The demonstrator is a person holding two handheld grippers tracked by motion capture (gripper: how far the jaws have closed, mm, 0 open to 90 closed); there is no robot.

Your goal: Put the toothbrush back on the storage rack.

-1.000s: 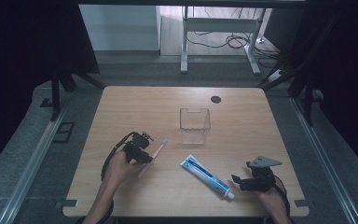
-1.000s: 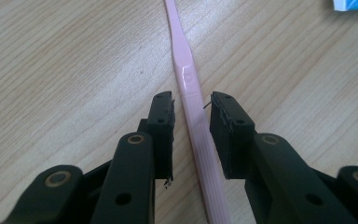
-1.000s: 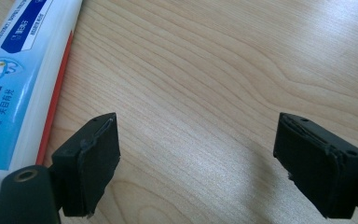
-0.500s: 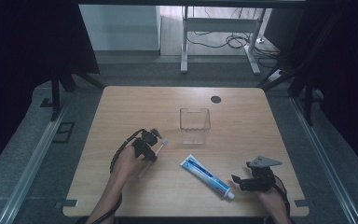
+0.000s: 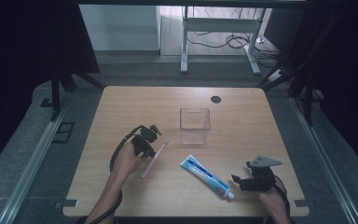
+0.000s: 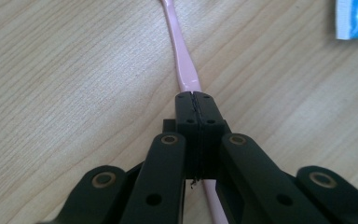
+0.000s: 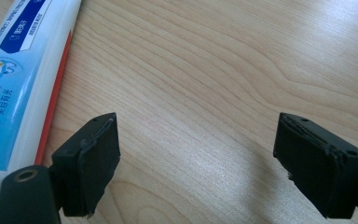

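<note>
A pink toothbrush (image 5: 154, 156) lies slanted on the wooden table (image 5: 135, 102), left of centre. My left gripper (image 5: 153, 150) has just closed its jaws and is shut on the toothbrush handle. In the left gripper view the black pads (image 6: 186, 116) meet over the pink handle (image 6: 182, 60), which runs on ahead of them. A blue and white toothpaste tube (image 5: 205, 175) lies on the table's near right part. My right gripper (image 5: 237, 179) rests on the table just right of the tube's cap end, open. Nothing lies between its pads (image 7: 95, 158); the tube (image 7: 18, 79) is to their left.
A clear square plastic cup (image 5: 195, 125) stands upright near the table's middle, beyond the toothbrush head. A black round hole (image 5: 216, 99) sits in the tabletop farther back. A corner of the toothpaste tube (image 6: 356, 18) shows at the upper right of the left gripper view.
The left gripper shifted slightly toward the toothbrush and its jaws closed on the handle. The right gripper and the toothpaste tube kept still.
</note>
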